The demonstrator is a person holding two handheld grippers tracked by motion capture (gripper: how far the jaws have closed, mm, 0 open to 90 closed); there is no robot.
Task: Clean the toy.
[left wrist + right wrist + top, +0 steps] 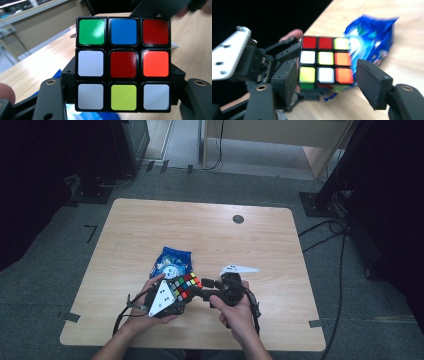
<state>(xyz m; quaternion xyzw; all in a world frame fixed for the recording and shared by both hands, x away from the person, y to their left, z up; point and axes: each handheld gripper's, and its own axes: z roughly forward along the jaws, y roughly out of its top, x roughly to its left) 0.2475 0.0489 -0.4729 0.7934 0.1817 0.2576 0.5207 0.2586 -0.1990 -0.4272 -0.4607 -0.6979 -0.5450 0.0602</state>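
A person's two forearms enter the high view from six o'clock, each hand holding a black two-jaw gripper above the near part of a pale wooden table (150,220); between them is a colour-tiled puzzle cube (185,286), held just above the tabletop. The left gripper (170,296) sits at the cube's eight o'clock, a grey three-cornered plate on its top; in the left gripper view its jaws flank the cube (123,63) at both lower corners and appear to clamp its lowest row, though the pad contact is hidden behind the cube. The right gripper (209,283) comes in from the cube's three o'clock; in the right gripper view its jaws stand apart on either side of the cube (325,63), the left pad close against the cube's edge and the right pad clear of it with a gap, so they are not gripping. Just beyond the cube, at its eleven o'clock, a blue snack packet (171,262) lies flat on the table; farther off, at one o'clock, a small dark round disc (238,219) is set in the tabletop near the far edge.
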